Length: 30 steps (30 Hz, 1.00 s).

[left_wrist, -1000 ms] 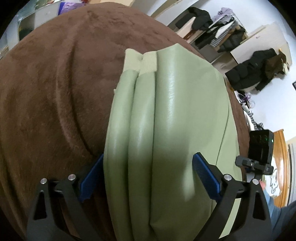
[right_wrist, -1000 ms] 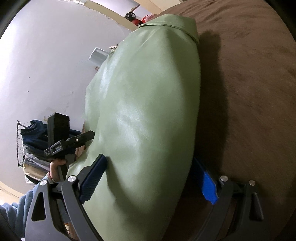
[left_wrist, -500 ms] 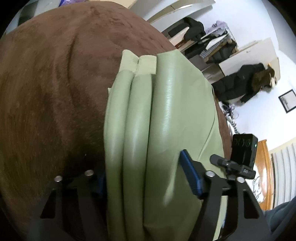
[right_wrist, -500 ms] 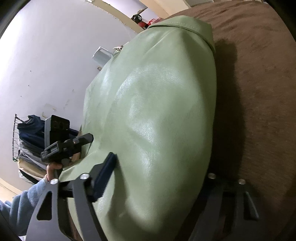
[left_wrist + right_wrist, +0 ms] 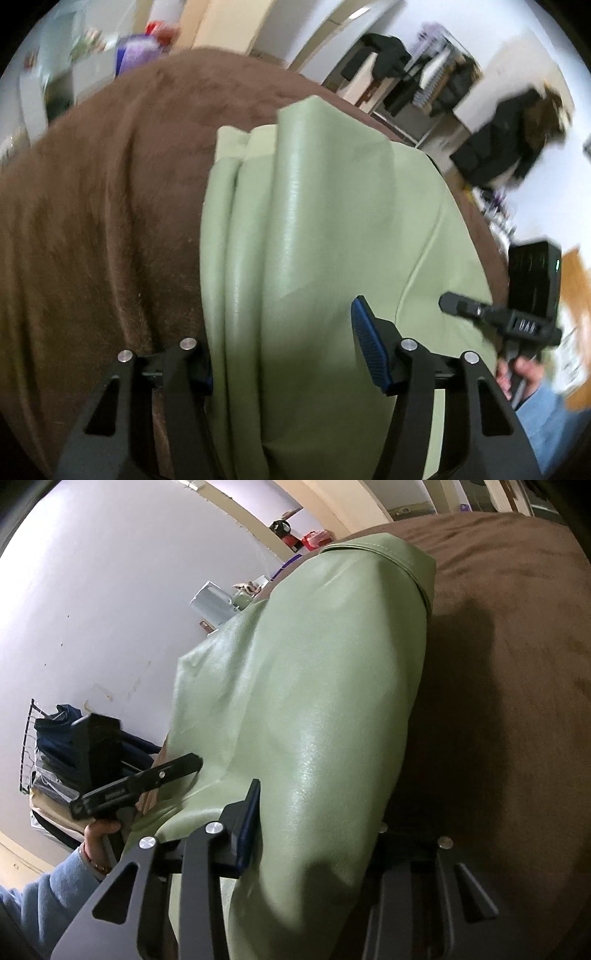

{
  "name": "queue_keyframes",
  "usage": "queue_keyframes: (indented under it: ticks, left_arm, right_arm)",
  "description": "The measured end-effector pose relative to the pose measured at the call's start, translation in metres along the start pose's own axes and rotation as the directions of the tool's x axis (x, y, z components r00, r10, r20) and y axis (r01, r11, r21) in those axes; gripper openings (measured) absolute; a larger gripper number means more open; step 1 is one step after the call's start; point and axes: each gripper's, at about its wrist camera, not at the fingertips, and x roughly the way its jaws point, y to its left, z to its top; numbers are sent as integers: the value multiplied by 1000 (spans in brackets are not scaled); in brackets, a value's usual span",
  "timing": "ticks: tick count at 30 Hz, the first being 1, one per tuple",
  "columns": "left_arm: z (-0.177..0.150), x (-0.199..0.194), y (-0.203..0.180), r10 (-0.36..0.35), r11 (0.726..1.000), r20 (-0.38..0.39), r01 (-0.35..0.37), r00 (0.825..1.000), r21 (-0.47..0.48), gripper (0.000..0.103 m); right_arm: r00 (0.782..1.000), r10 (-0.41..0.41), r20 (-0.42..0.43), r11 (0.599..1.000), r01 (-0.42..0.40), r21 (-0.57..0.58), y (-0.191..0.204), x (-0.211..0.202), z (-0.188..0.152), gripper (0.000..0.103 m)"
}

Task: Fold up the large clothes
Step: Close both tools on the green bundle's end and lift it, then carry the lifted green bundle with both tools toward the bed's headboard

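I have one green jacket (image 5: 332, 229) lying folded lengthwise on the brown bed (image 5: 110, 206), its long left edge rolled into soft ridges and its far hem toward the far edge of the bed. My left tongs (image 5: 284, 354) have just been closing and now straddle the near end of the jacket at about half width; the right pad lies on the top layer, the left one is hidden behind the rolled edge, so I read it as a grip on the bunched layers, though how firm I cannot tell. Further right, my right tongs (image 5: 314, 827) have also just been closing, narrower, on the jacket's right side near the near edge of the bed; one pad presses the glossy face, the other is hidden under the fold. To do this fold well I judge I should take every layer at both corners, lift both ends level and together, and carry the near end toward the far hem without letting the slick material slide out. The count: one jacket, one bed, two tongs, both on the jacket.
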Motion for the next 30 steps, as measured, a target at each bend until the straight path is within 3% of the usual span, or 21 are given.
queue_keyframes:
  ticks: [2,5,11,16,30]
  left_arm:
    - [0,0,-8,8,999,-7,-8,1000,50,59]
    - [4,14,13,-61,997,-67,58,996,-53,58]
    - [-4,20,32,-170,980,-60,163,984,-111,40]
    - [-9,2,25,-191,979,-8,191,981,-68,20]
    - [-1,-32,-2,-102,995,33,101,994,28,15]
  right_arm:
    - [1000,12,-14,1000,-12,23,-7,4,1,38]
    - [998,33,-61,997,-29,67,-15,17,4,45]
    - [998,24,-56,999,-21,48,-15,20,5,45]
    - [999,39,-24,999,-38,28,-1,8,1,35]
    - [999,19,38,999,-17,-45,41,-8,8,27]
